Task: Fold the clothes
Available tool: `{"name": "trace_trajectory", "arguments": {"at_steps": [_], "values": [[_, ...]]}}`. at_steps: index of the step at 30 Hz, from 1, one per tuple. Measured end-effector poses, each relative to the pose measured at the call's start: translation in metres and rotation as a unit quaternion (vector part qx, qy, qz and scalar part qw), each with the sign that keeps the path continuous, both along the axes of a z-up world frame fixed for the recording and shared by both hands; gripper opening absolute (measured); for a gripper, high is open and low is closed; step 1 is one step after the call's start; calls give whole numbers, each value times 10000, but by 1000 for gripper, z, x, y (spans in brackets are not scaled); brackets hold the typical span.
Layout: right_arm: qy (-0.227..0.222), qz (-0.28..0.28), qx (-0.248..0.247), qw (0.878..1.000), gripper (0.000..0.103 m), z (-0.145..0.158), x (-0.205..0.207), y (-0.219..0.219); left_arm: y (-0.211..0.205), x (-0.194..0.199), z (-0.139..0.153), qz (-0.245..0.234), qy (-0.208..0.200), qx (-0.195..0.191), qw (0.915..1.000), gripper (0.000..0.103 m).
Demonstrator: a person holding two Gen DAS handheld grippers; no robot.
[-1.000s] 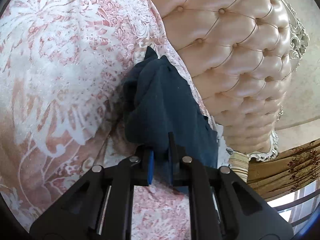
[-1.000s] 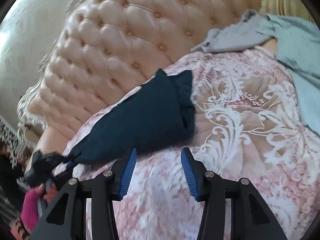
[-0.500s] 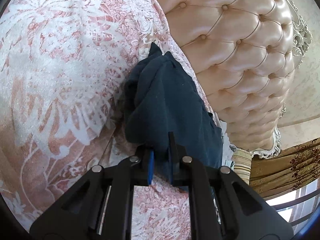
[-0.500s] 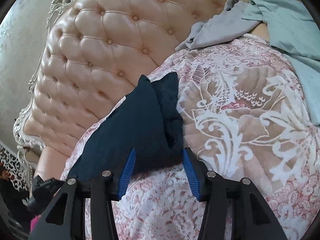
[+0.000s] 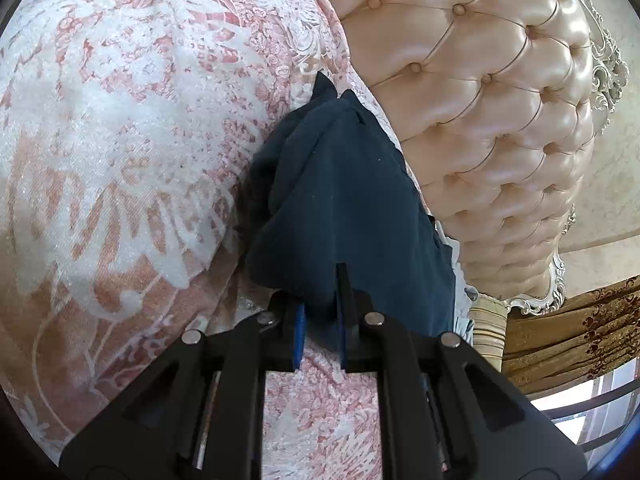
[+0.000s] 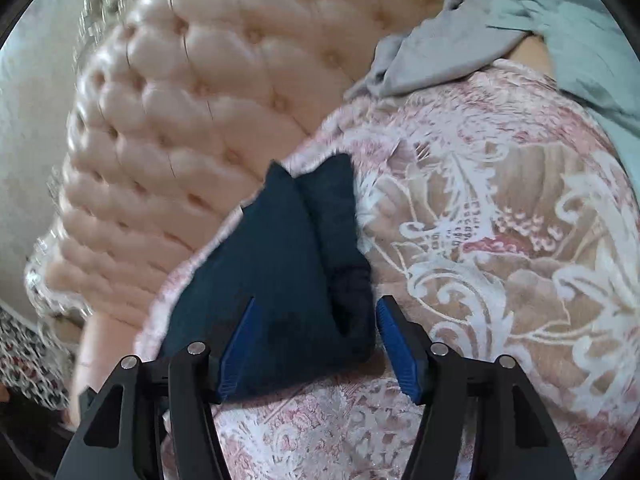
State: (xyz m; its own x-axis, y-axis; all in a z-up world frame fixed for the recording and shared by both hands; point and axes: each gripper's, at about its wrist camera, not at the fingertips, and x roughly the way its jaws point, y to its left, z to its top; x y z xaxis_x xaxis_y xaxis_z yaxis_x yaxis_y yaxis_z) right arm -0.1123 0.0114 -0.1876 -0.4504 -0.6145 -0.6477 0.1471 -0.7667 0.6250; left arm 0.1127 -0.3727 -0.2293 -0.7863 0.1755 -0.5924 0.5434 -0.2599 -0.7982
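The left gripper [image 5: 320, 320] is pinched tight on the near edge of the dark blue garment [image 5: 344, 208], which lies folded on the pink patterned bedspread [image 5: 120, 140] just beside the tufted headboard [image 5: 480, 100]. The right gripper [image 6: 316, 344] has its jaws opening, the garment's other end [image 6: 280, 264] between the blue pads without being pressed. A grey cloth [image 6: 432, 60] and a pale green cloth [image 6: 580, 40] lie farther along the bed.

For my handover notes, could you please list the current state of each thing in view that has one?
Dark blue garment: bunched, lying on the bedspread beside the headboard.
Left gripper: shut on the garment's edge.
Right gripper: opening, garment between its fingers.
Grey clothes: unfolded, heaped.
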Motion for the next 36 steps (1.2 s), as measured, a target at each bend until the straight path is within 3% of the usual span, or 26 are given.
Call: {"name": "trace_trajectory", "arguments": {"at_steps": [3, 6, 7, 9, 14, 22, 24, 27, 32, 34, 36], "values": [[-5, 167, -472, 9987, 63, -2, 4, 2, -2, 0, -3, 46, 8, 56, 10000, 13], [416, 324, -747, 9958, 59, -2, 7, 4, -3, -1, -7, 78, 15, 139, 9999, 17], [317, 334, -597, 9972, 58, -6, 5, 2, -3, -1, -9, 85, 15, 204, 9998, 22], [153, 286, -275, 9991, 45, -12, 0, 0, -3, -2, -14, 97, 15, 352, 9993, 35], [82, 489, -79, 9987, 46, -10, 2, -1, -4, -2, -9, 176, 236, 381, 9988, 47], [-41, 533, -665, 9964, 47, -13, 11, 15, 4, -20, -2, -32, 351, 299, 9989, 77], [90, 349, -998, 9944, 47, -17, 6, 19, 4, -19, -1, 36, 338, 306, 9990, 77], [87, 327, -1083, 9935, 47, -19, 0, 16, 2, -12, -2, 111, 362, 447, 9983, 77], [146, 396, -862, 9954, 47, -18, -2, 10, -1, 19, 8, 200, 606, 477, 9968, 80], [240, 453, -564, 9971, 46, -14, -1, 5, -2, 22, 9, 209, 645, 489, 9965, 81], [375, 512, -290, 9976, 38, -11, 1, -1, 0, 19, 10, 215, 578, 445, 9971, 83]]}}
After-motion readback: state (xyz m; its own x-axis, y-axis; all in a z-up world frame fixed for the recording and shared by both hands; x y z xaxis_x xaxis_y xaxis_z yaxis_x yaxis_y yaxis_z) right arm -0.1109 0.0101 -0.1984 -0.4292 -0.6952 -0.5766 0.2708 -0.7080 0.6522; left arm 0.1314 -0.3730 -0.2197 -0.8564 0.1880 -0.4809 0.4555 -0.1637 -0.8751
